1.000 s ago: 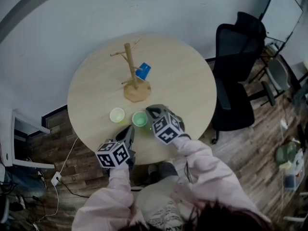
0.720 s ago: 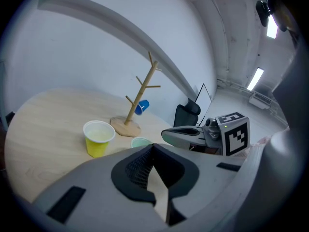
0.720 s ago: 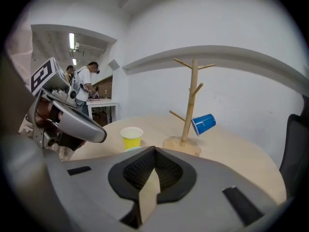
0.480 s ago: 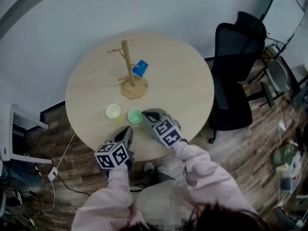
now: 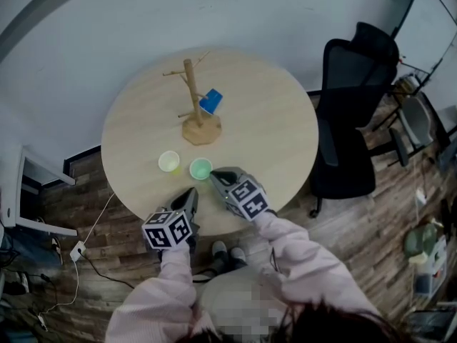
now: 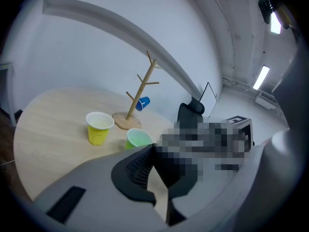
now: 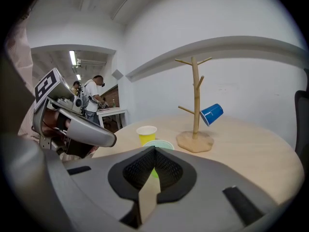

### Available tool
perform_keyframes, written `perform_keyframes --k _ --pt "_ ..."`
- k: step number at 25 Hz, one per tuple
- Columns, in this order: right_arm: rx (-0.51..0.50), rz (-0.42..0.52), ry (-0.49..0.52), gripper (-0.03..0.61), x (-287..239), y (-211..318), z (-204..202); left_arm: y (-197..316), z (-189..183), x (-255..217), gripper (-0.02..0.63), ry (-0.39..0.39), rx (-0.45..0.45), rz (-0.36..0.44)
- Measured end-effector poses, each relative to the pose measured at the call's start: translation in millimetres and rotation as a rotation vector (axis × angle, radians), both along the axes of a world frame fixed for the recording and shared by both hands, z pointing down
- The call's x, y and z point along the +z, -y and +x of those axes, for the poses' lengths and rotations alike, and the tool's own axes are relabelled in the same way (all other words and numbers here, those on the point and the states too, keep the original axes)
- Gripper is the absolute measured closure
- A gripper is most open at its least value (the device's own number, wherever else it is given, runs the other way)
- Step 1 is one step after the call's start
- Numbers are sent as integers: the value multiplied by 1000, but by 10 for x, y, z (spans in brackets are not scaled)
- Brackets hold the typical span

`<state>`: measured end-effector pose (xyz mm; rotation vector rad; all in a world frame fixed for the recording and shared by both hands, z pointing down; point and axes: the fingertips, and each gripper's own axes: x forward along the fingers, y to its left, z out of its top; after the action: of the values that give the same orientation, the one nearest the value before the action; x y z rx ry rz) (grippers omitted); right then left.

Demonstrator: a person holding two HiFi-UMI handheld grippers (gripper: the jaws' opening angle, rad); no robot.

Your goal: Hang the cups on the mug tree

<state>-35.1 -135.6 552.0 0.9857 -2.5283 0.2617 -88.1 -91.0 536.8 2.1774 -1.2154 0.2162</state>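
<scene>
The wooden mug tree (image 5: pixel 191 95) stands on the far part of the round table (image 5: pixel 271 134), and a blue cup (image 5: pixel 211 101) hangs from one of its lower pegs. A yellow cup (image 5: pixel 169 161) and a green cup (image 5: pixel 201 168) stand upright side by side nearer me. My right gripper (image 5: pixel 215 176) is shut and empty, its tip just to the near right of the green cup (image 7: pixel 158 144). Also shut and empty, my left gripper (image 5: pixel 191 194) sits over the table's near edge, behind both cups. In the left gripper view, the yellow cup (image 6: pixel 99 127) and green cup (image 6: pixel 138 138) stand ahead of the jaws.
A black office chair (image 5: pixel 350 113) stands to the right of the table. A pale wall runs behind it, and cables lie on the wooden floor (image 5: pixel 86 256) at the left. In the right gripper view, people (image 7: pixel 94 93) stand at a desk far off.
My right gripper has drawn back a little from beside the green cup toward the near edge and rolled. The left gripper has shifted slightly. The cups have not moved.
</scene>
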Motion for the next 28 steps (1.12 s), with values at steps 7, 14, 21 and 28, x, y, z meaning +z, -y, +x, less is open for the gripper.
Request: perform_keyframes --k 7,14,21,28 --pt "11 -3 -32 545 134 3 59 -6 53 5 611 6 -22 7" --pt "-11 -21 -11 464 152 -29 0 -15 107 27 611 7 -43 18" --pt "-37 -27 -21 417 258 17 -38 1 89 90 611 5 -78 11" --pt "-60 -43 -29 379 359 62 -94 78 16 124 611 10 -101 -1"
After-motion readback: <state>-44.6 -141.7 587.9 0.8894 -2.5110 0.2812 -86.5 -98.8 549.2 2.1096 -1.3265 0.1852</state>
